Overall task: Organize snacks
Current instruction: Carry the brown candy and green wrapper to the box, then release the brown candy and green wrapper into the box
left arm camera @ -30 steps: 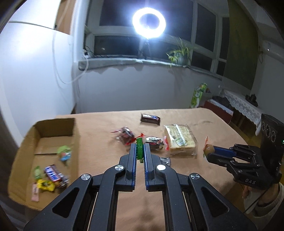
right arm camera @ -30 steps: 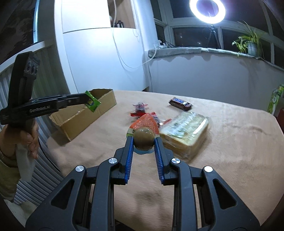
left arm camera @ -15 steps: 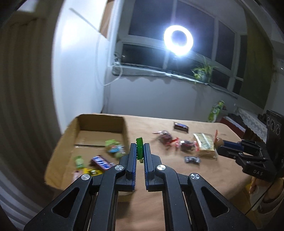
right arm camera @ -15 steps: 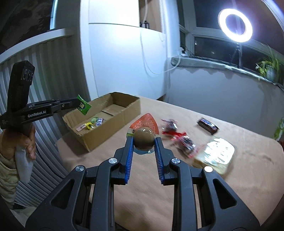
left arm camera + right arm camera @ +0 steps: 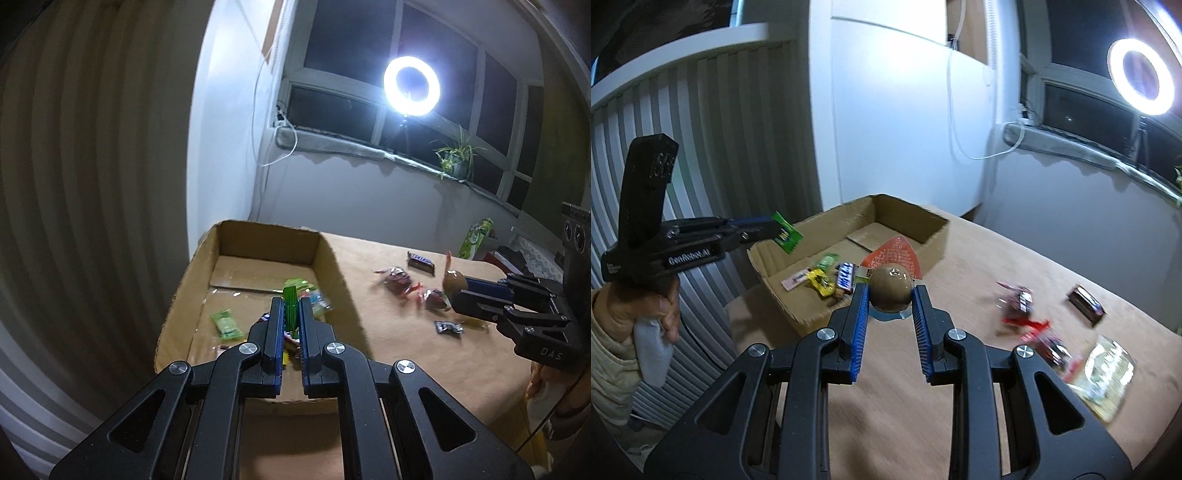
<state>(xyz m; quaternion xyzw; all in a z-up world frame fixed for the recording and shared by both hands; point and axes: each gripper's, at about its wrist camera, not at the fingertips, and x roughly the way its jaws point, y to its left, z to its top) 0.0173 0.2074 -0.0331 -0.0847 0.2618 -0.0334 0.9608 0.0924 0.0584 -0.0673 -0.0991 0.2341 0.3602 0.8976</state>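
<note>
Currently a green sachet (image 5: 290,306) is clamped in the left gripper (image 5: 291,314) above the cardboard box (image 5: 334,266) at the table's (image 5: 406,354) left edge, while a brown round snack (image 5: 890,291) is clamped in the right gripper (image 5: 891,295) near the box's corner.

box (image 5: 332,258) top open; snacks (image 5: 827,280) crowd its near end, far end bare.

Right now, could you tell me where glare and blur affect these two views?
Left wrist view: the ring light glares white; the table snacks look slightly smeared. Right wrist view: the ring light flares at the edge; the red wrappers and clear packet are motion-blurred, while the brown ball stays sharp.
</note>
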